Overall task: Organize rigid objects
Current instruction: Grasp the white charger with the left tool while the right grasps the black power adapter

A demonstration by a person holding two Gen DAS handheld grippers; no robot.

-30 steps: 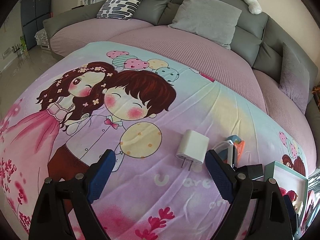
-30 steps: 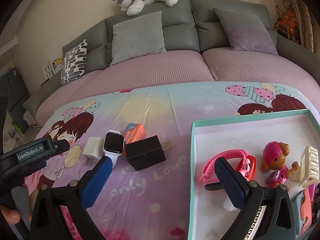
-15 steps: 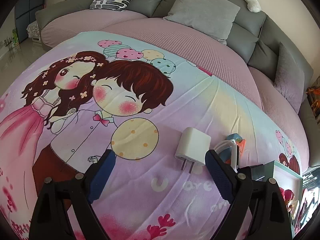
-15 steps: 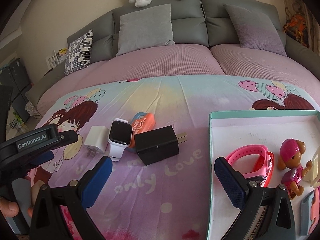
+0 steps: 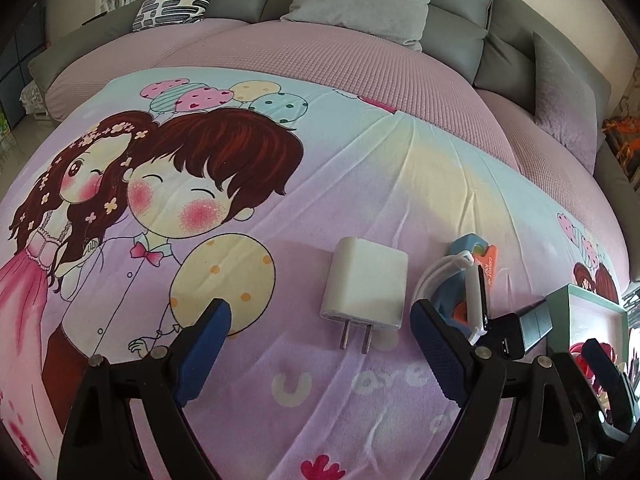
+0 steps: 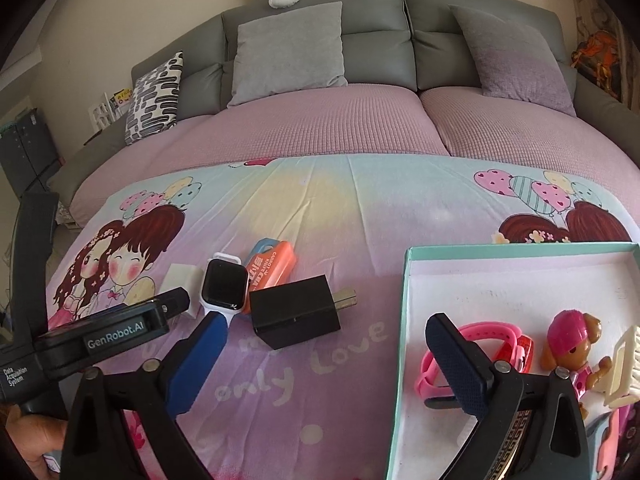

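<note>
A white charger lies on the cartoon bedsheet with its prongs toward me, just ahead of my open left gripper, untouched. To its right lie a white smartwatch, an orange-and-blue case and a black charger. In the right wrist view the black charger lies ahead of my right gripper. Its jaws are closing slightly, with nothing pressed between them. The right finger hangs over the teal tray. The smartwatch and white charger lie further left.
The tray holds a pink wristband, a toy dog and a cream plastic piece. The left gripper's body reaches in at the left, with a hand below it. A grey sofa with cushions backs the bed.
The left gripper has come down and closer to the white charger, which now looks larger and sits between its fingertips. The right gripper's view has barely shifted.
</note>
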